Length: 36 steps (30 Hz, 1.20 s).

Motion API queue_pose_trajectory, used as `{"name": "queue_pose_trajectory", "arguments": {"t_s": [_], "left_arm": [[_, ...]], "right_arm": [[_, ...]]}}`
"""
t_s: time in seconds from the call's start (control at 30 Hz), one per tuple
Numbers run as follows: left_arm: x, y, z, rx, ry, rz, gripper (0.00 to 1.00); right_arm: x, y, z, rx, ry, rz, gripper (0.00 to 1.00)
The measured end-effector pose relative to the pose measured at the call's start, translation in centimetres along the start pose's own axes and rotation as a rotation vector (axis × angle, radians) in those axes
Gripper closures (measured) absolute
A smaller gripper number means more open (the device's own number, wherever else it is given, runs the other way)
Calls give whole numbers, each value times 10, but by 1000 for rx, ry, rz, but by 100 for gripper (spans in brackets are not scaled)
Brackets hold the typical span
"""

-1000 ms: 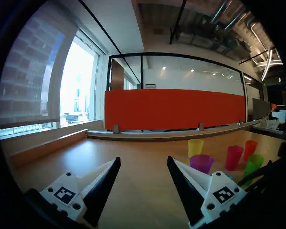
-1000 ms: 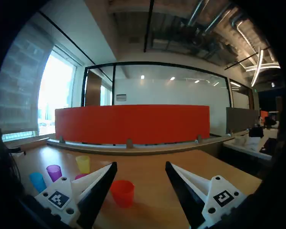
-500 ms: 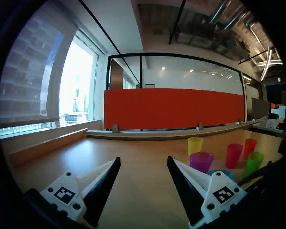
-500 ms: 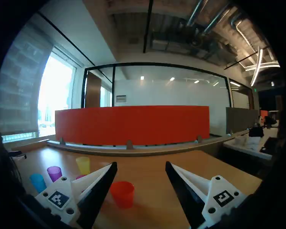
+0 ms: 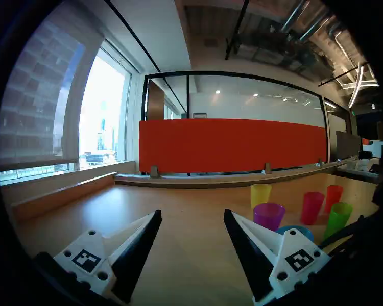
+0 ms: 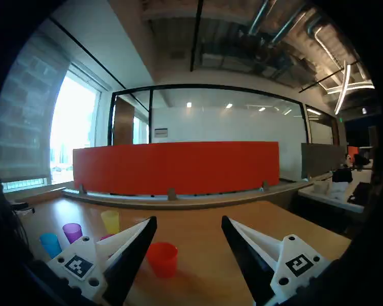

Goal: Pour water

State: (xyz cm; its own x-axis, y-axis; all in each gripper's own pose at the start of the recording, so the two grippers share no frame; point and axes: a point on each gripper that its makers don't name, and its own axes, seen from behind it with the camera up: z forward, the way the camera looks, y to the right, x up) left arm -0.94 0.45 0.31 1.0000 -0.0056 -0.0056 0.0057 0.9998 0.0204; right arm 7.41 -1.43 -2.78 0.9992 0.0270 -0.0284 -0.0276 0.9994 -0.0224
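Observation:
Several plastic cups stand on a wooden table (image 5: 191, 245). In the left gripper view, a yellow cup (image 5: 260, 195), a purple cup (image 5: 269, 215), a pink cup (image 5: 311, 207), a red cup (image 5: 333, 198), a green cup (image 5: 338, 218) and a blue cup (image 5: 294, 230) sit to the right of my left gripper (image 5: 191, 217), which is open and empty. In the right gripper view, a red cup (image 6: 162, 258) stands just ahead between the fingers of my open right gripper (image 6: 188, 220). A yellow cup (image 6: 110, 221), a purple cup (image 6: 72, 232) and a blue cup (image 6: 50, 243) stand at its left.
An orange partition (image 5: 232, 145) on a curved ledge closes the table's far edge. Large windows (image 5: 102, 122) run along the left. A dark neighbouring desk with items (image 6: 339, 191) lies beyond the table's right side.
Both views have shifted only slightly; the cups sit a little lower and closer in the frames. Both grippers stay open.

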Motion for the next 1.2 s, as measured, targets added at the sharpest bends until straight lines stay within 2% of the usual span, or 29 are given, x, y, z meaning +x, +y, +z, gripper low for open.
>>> {"name": "queue_pose_trajectory", "arguments": {"t_s": [0.5, 0.87, 1.07, 1.2], "left_arm": [[-1, -1, 0, 0, 1, 1, 10], [-1, 0, 0, 0, 1, 1, 10], [-1, 0, -1, 0, 1, 1, 10], [-1, 0, -1, 0, 1, 1, 10]], "right_arm": [[9, -3, 6, 22, 36, -32, 2], [-21, -1, 13, 33, 22, -20, 2], [-26, -3, 12, 35, 47, -51, 2], [-29, 1, 13, 25, 58, -47, 2]]}}
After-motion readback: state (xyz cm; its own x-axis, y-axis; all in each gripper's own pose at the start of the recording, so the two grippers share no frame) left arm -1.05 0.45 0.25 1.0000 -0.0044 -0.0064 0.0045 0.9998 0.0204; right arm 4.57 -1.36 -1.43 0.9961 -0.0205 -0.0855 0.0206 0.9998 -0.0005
